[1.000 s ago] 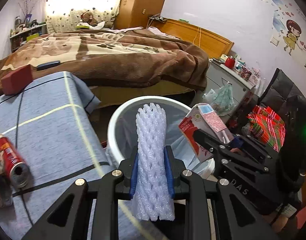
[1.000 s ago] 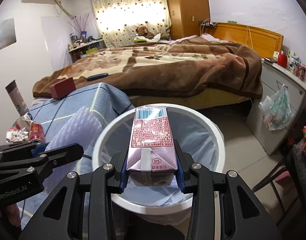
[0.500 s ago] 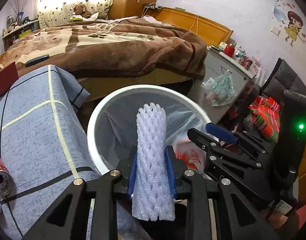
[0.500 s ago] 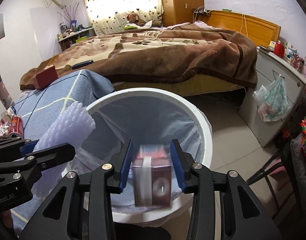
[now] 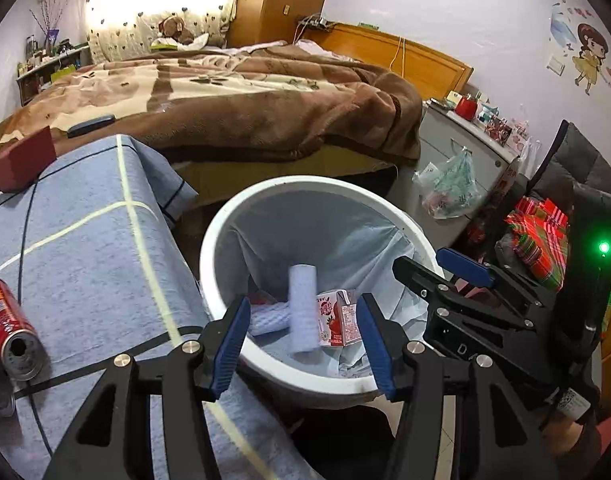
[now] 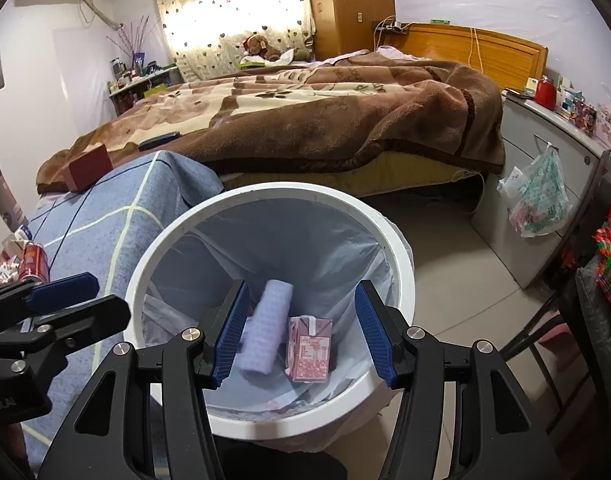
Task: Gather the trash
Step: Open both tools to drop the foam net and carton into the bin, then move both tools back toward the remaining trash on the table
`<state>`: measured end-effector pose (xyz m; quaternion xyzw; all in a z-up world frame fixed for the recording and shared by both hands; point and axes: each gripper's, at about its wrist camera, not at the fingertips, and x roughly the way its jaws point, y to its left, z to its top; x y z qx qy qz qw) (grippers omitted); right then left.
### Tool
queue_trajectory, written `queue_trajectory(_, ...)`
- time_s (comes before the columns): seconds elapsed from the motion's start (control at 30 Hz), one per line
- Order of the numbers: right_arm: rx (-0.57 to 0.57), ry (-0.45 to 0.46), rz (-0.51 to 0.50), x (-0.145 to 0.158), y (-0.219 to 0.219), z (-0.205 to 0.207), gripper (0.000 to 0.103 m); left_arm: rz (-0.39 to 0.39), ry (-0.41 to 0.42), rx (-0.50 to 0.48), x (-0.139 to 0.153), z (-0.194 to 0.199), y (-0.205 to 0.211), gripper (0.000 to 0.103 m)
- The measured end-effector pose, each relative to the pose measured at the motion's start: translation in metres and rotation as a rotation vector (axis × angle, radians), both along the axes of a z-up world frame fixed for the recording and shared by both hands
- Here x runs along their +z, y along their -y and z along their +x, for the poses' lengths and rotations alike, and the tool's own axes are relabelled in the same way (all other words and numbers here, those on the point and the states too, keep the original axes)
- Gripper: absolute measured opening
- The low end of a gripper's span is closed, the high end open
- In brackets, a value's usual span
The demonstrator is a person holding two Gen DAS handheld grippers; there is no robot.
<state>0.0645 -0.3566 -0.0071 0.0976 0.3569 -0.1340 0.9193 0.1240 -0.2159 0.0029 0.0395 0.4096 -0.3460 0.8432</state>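
Ahead of me a bed (image 6: 325, 120) fills the room under a brown patterned blanket (image 5: 233, 108), its wooden headboard (image 6: 485, 50) against the pale wall. Beyond the bed, daylight glows through a dotted curtain (image 6: 229, 16), with a tall wooden wardrobe (image 6: 345, 4) just beside it. A grey cabinet (image 6: 545, 168) stands beside the headboard end, over a pale tiled floor (image 6: 457, 280). Cartoon stickers (image 5: 589, 56) mark the wall above the cabinet.
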Motion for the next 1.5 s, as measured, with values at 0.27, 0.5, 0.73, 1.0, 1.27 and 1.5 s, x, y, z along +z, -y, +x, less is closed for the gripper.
queue_trajectory(0.27,0.019,0.029,0.005,0.007,-0.010,-0.001,0.056,-0.028,0.015,0.042,0.009,-0.005,-0.025,0.058)
queue_trajectory(0.5,0.049,0.052,0.008,0.011,-0.025,0.000,0.056,-0.040,0.041,0.107,0.015,-0.008,-0.057,0.059)
queue_trajectory(0.73,0.102,0.074,0.012,0.017,-0.046,0.003,0.056,-0.056,0.066,0.180,0.021,-0.012,-0.094,0.061)
queue_trajectory(1.0,0.197,0.092,0.015,0.021,-0.083,0.010,0.056,-0.049,0.093,0.280,0.022,-0.018,-0.142,0.063)
queue_trajectory(1.27,0.296,0.103,0.017,0.028,-0.124,0.023,0.056,-0.045,0.110,0.403,0.026,-0.015,-0.197,0.065)
queue_trajectory(1.5,0.387,0.096,0.014,0.029,-0.158,0.037,0.056,-0.045,0.110,0.513,0.026,-0.010,-0.250,0.065)
